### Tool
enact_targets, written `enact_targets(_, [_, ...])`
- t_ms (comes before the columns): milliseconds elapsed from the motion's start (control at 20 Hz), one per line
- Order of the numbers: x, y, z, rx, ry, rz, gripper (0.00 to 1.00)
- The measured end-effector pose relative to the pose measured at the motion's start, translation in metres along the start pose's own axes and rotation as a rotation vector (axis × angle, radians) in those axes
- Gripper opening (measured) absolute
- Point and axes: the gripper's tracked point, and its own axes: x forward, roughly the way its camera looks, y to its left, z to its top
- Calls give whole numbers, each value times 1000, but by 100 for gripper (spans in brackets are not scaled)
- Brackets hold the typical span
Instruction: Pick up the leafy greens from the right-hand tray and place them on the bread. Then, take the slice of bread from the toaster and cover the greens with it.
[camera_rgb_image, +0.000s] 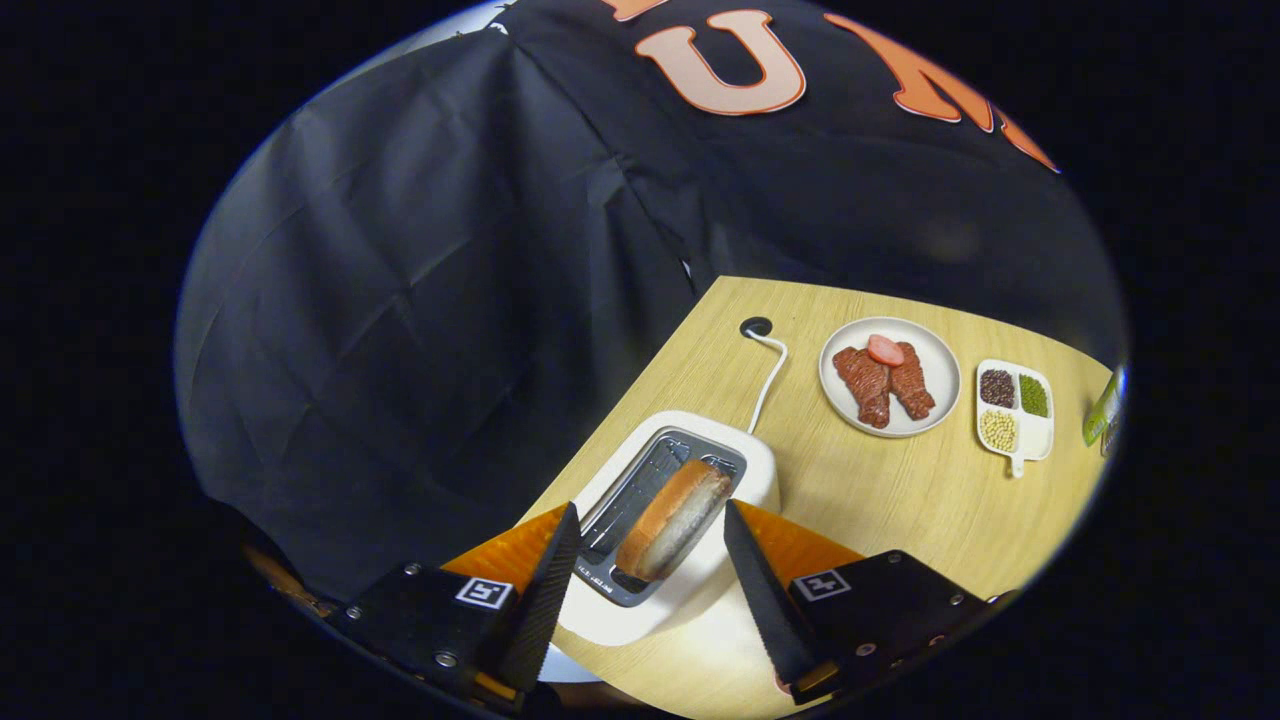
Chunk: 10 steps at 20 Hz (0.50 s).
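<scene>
A white toaster (745, 470) stands on the wooden table, just ahead of my fingers. A slice of bread (672, 518) with a brown crust sticks up from its right slot, tilted a little. My gripper (650, 525) is open, hovering over the toaster, one finger on each side of the slice with a gap on both sides. The left slot beside the slice looks empty.
Beyond the toaster, a white plate (940, 375) carries two pieces of red meat and a pink slice. Right of it lies a small white divided dish (1015, 440) with beans. A white cord (768, 385) runs from the toaster to a hole in the table (900, 490).
</scene>
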Motion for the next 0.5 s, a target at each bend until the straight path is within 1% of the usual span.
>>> enact_targets(50, [6,-3,-3,-8,27,-10,84])
enact_targets(100, [10,-6,-4,-24,44,-27,78])
enact_targets(150, [15,-9,-6,-32,58,-38,75])
enact_targets(200, [20,-5,-10,-30,73,-25,67])
enact_targets(250, [24,-2,-11,-26,81,-18,64])
enact_targets(400, [25,-3,-15,-24,106,0,44])
enact_targets(450, [24,-3,-15,-24,102,1,40])
enact_targets(500, [21,-7,-10,-27,87,-19,30])
